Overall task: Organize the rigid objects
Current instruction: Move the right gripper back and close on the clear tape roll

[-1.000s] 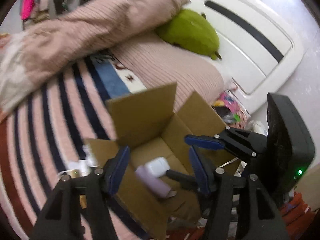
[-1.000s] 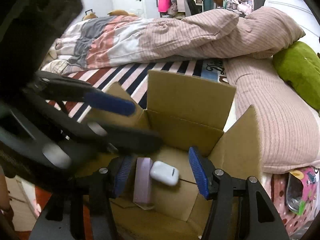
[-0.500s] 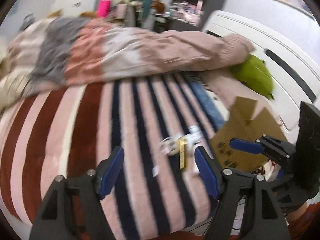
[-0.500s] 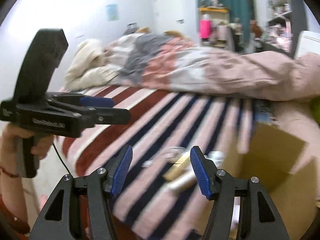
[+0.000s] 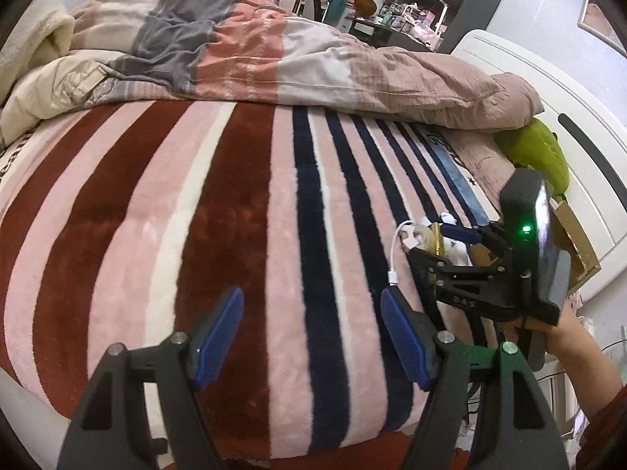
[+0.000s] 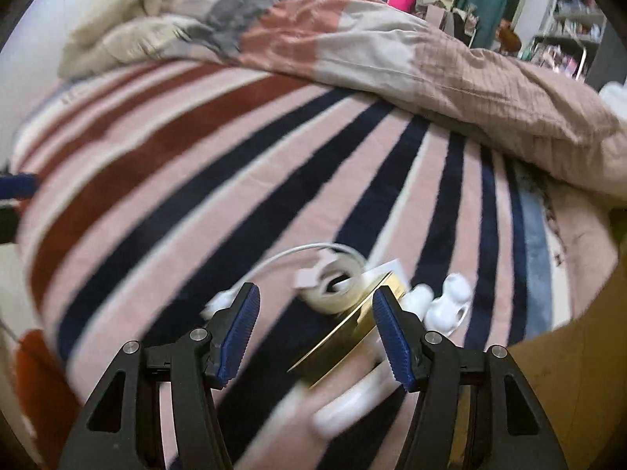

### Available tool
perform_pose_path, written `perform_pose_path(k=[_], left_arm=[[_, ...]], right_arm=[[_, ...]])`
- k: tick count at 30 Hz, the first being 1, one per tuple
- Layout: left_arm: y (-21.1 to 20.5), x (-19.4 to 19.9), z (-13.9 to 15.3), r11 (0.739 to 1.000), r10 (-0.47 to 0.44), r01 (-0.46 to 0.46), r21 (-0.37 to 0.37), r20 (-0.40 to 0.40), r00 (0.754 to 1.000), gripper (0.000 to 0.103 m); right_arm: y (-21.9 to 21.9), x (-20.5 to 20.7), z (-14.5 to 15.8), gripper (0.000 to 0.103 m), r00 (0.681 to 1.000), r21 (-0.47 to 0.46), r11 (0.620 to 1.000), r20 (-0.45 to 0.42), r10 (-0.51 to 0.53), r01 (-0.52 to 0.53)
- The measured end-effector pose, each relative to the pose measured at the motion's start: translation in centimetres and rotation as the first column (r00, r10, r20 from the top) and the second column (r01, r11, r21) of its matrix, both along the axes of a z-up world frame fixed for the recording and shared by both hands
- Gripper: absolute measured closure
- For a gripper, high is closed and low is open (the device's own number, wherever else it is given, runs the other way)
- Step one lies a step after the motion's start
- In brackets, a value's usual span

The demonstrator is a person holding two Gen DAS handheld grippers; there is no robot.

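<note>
gold flat box (image 6: 348,337) sits on the striped blanket (image 5: 243,203) right ahead of the right gripper (image 6: 315,337), jaws apart, nothing held. left gripper (image 5: 309,337) open over bare blanket. white cable (image 6: 298,258) crowds the box, so a grab could easily snag it too.

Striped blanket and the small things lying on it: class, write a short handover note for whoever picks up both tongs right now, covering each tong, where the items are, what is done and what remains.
Left tongs: open, empty, over bare striped blanket; their jaws have just been opening.
Right tongs: open, holding nothing, hanging over the cluster of items.
Items on the blanket: gold box between the right tongs' pads, not gripped; roll of white tape behind it; white cable; small white pieces to the right, blurred.
Cardboard box: at the bed's right edge.
Done: cannot tell from these views what is already in the cardboard box.
Left: all these items lie loose; gold box looks likeliest next.
</note>
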State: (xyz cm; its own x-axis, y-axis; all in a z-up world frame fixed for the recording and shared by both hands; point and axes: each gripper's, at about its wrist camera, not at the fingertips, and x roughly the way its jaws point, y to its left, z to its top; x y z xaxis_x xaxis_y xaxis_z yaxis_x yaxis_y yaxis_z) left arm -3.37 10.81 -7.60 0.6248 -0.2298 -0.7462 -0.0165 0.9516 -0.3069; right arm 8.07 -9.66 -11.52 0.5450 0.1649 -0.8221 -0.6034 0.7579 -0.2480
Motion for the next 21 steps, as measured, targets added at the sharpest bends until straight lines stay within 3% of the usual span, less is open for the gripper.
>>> perform_pose_path(k=[2,5,8,11,14,16,19,21], left_arm=[[0.5,0.1,-0.3,1.000,-0.001,0.001,0.000,0.000,1.000,0.033],[0.9,0.5,-0.4,1.000,0.000,0.000,0.001,0.000,1.000,0.033],[1.1,0.9,-0.5,1.000,-0.004,0.004,-0.008,0.002,1.000,0.033],[1.2,1.2,-0.5,1.000,-0.007,0.007,-0.016,0.005,1.000,0.033],[1.2,1.1,-0.3,1.000,-0.010,0.011,-0.024,0.008,1.000,0.033],[1.2,0.9,-0.2,1.000,-0.010,0.010,-0.018,0.011,1.000,0.033],[1.1,0.7,0.2,1.000,-0.004,0.004,-0.016,0.015,1.000,0.033],[1.0,0.5,0.4,1.000,-0.007,0.008,-0.016,0.016,1.000,0.033]], right_arm=[[0.6,0.6,-0.9,0.046,1.000,-0.034,0.999,-0.004,0.015,-0.015],[1.4,0.6,-1.3,0.048,0.998,-0.152,0.988,0.060,0.016,-0.006],[1.6,0.3,-1.7,0.064,0.996,-0.204,0.979,0.087,0.030,-0.011],[1.4,-0.2,-1.8,0.066,0.996,-0.208,0.977,0.067,0.054,-0.039],[0.8,-0.3,-1.5,0.066,0.999,-0.136,0.990,0.004,0.046,-0.045],[0.2,-0.8,-0.8,0.066,0.993,-0.010,0.999,-0.105,0.045,-0.046],[0.3,-3.0,-0.3,0.066,0.974,0.128,0.987,-0.188,0.123,-0.100],[1.0,-4.8,-1.0,0.066,0.963,0.150,0.979,-0.210,0.169,-0.139]])
